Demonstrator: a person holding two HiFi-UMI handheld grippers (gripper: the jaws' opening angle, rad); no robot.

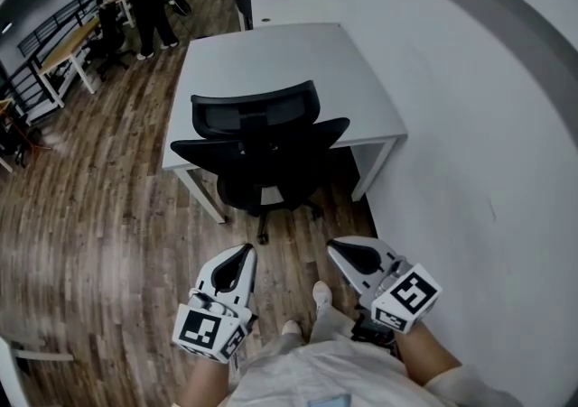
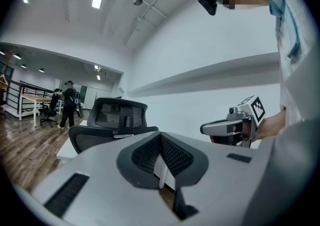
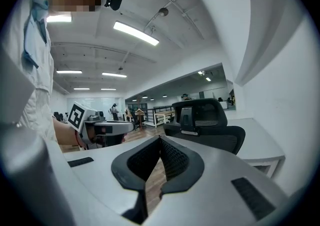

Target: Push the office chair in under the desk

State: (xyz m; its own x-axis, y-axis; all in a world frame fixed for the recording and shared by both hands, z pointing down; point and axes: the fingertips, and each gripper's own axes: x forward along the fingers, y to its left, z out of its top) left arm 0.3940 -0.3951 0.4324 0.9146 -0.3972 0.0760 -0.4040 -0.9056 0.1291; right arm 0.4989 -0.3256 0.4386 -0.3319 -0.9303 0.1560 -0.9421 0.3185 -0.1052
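Note:
A black mesh office chair (image 1: pixel 259 148) stands at the near edge of a white desk (image 1: pixel 271 67), its backrest facing me and its seat partly under the desktop. My left gripper (image 1: pixel 245 252) and right gripper (image 1: pixel 334 245) are held side by side short of the chair, both pointing at it and touching nothing. In the left gripper view the left gripper (image 2: pixel 160 139) is shut and empty, with the chair (image 2: pixel 120 116) ahead of it. The right gripper (image 3: pixel 159 141) is likewise shut and empty in its own view, the chair (image 3: pixel 206 116) ahead to the right.
A white wall (image 1: pixel 479 125) runs close along the right of the desk. Wood floor (image 1: pixel 99 216) spreads to the left. At the far back left a person (image 1: pixel 144 1) stands by other desks (image 1: pixel 68 49) and a railing. My feet (image 1: pixel 321 292) are between the grippers.

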